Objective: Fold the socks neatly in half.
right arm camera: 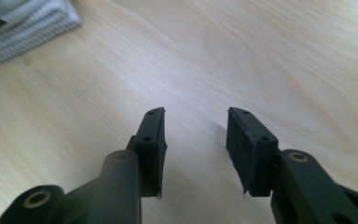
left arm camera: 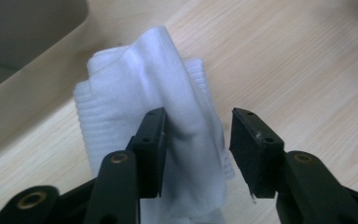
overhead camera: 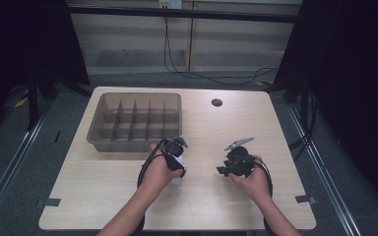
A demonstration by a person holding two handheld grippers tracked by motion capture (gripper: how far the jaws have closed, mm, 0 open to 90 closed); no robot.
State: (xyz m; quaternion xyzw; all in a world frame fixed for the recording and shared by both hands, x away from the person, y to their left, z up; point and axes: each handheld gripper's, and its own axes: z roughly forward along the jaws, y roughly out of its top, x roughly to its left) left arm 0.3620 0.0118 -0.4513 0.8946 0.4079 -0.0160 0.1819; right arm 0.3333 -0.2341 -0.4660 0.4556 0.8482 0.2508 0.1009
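A folded white cloth lies on the wooden table, just in front of the tray. My left gripper points down over it with the cloth's raised fold between its jaws. The left pad touches the fabric, while a thin gap shows at the right pad. In the high view the left gripper stands above the cloth. My right gripper is open over bare wood, with nothing between its jaws. It sits to the right of the cloth in the high view, aimed left.
A tan tray divided into several compartments stands at the back left of the table, close behind the left hand. A dark round hole sits near the far edge. Bare wood stretches between and in front of the two hands.
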